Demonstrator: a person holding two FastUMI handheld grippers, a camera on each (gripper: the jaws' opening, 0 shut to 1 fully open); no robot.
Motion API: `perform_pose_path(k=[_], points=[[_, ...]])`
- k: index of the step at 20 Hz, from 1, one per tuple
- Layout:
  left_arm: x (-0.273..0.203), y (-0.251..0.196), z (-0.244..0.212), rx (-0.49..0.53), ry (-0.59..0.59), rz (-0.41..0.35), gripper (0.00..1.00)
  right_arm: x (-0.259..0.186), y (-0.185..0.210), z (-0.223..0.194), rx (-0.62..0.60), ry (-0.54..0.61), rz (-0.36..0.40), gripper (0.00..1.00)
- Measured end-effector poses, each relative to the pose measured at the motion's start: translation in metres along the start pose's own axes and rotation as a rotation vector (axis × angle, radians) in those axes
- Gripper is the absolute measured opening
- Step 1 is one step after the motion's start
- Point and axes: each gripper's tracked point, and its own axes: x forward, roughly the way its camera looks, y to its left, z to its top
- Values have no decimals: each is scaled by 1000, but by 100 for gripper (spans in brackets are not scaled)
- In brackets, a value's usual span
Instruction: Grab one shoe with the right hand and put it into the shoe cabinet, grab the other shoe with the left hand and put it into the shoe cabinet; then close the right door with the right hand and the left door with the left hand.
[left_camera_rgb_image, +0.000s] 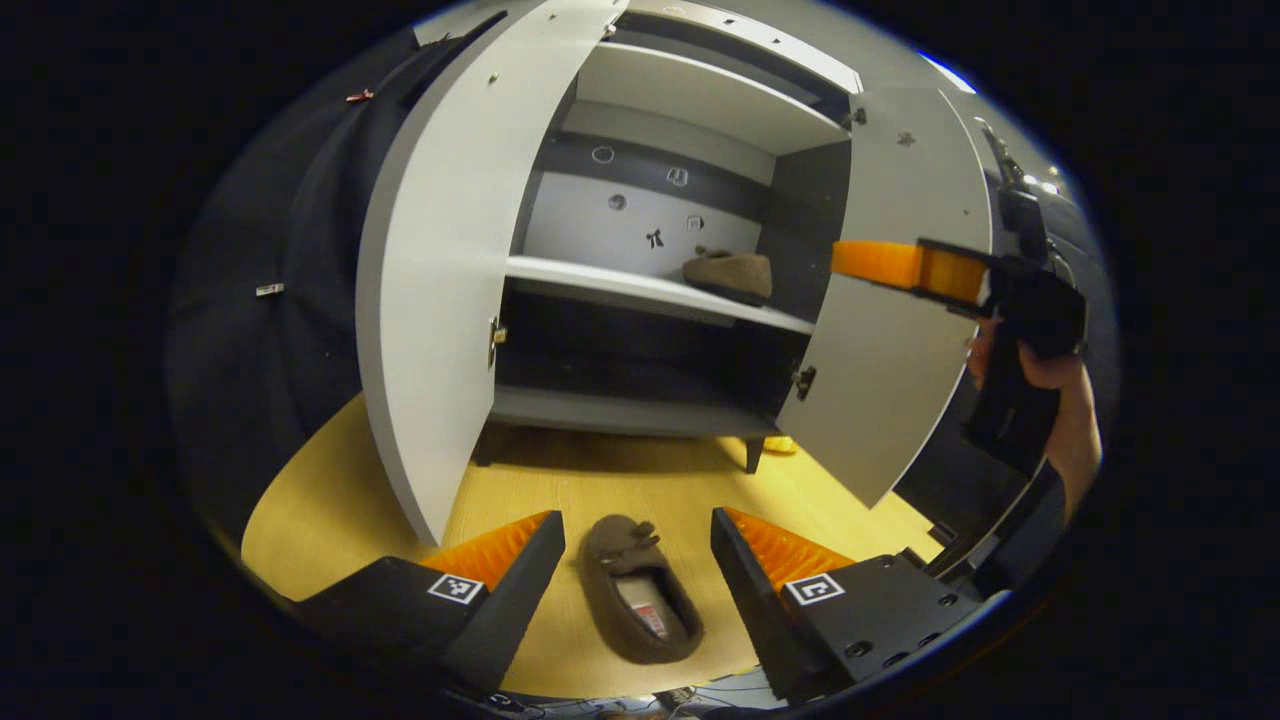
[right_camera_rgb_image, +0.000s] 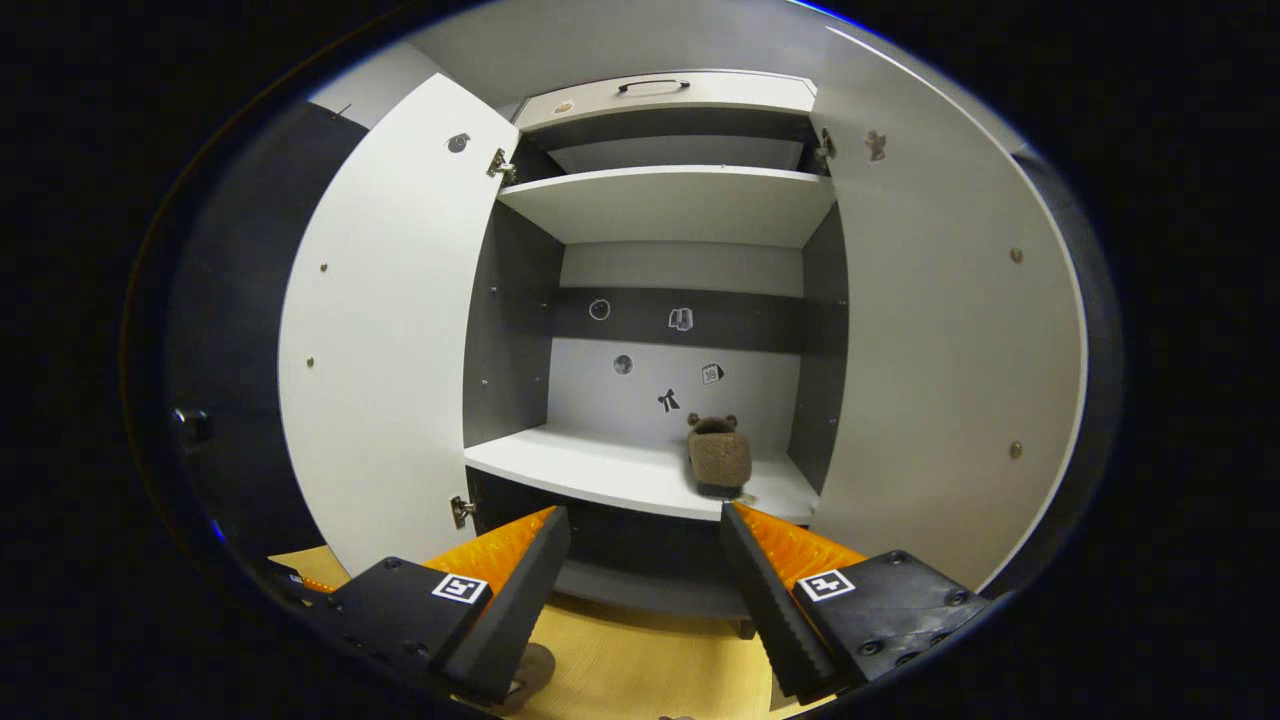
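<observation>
The left gripper view looks down at a wooden floor (left_camera_rgb_image: 560, 480) in front of a pale shoe cabinet (left_camera_rgb_image: 700, 95) with both doors swung wide. On the left stands the left door (left_camera_rgb_image: 440, 260), its inner face toward the camera. At the bottom, the left gripper (left_camera_rgb_image: 638, 560) has its fingers spread apart, grasping nothing. Between those fingers, on the floor, lies a brown slipper (left_camera_rgb_image: 635, 595), toe toward the cabinet, touching neither finger. Farther back, on the middle shelf (left_camera_rgb_image: 640, 288), a second brown slipper (left_camera_rgb_image: 730, 275) sits toward the right side. To its right hangs the right door (left_camera_rgb_image: 890, 360). In front of that door, the right gripper (left_camera_rgb_image: 880, 263) points left, held by a hand (left_camera_rgb_image: 1050, 375); from this side angle it is unclear how far its fingers are parted.

The right gripper view faces straight into the cabinet (right_camera_rgb_image: 680, 200). The left door (right_camera_rgb_image: 390, 330) is at the left. The right gripper (right_camera_rgb_image: 645, 560) shows its fingers released and wide, empty. The slipper on the middle shelf (right_camera_rgb_image: 600, 470) appears here heel-on (right_camera_rgb_image: 718, 458), near the right wall, just beyond the fingertips. The right door (right_camera_rgb_image: 950, 360) fills the right side. A strip of floor (right_camera_rgb_image: 640, 670) shows below.
</observation>
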Motion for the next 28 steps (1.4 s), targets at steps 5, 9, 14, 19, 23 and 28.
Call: perform_pose_path(k=[5,9,14,19,23,28], points=[[44,-3,-69,0,111,-14,93,-12,-33,-63,-10,128,-83,97],[75,10,-102,19,149,26,83,-14,-47,-97,47,194,-98,97],[108,21,-121,23,150,53,71,-11,-51,-141,63,269,-68,98],[136,29,-116,106,121,105,54,-11,-52,-171,60,339,-24,98],[150,37,-108,138,89,142,39,-15,-58,-182,62,369,-10,98],[145,44,-101,203,99,190,8,-16,-49,-184,46,376,15,98]])
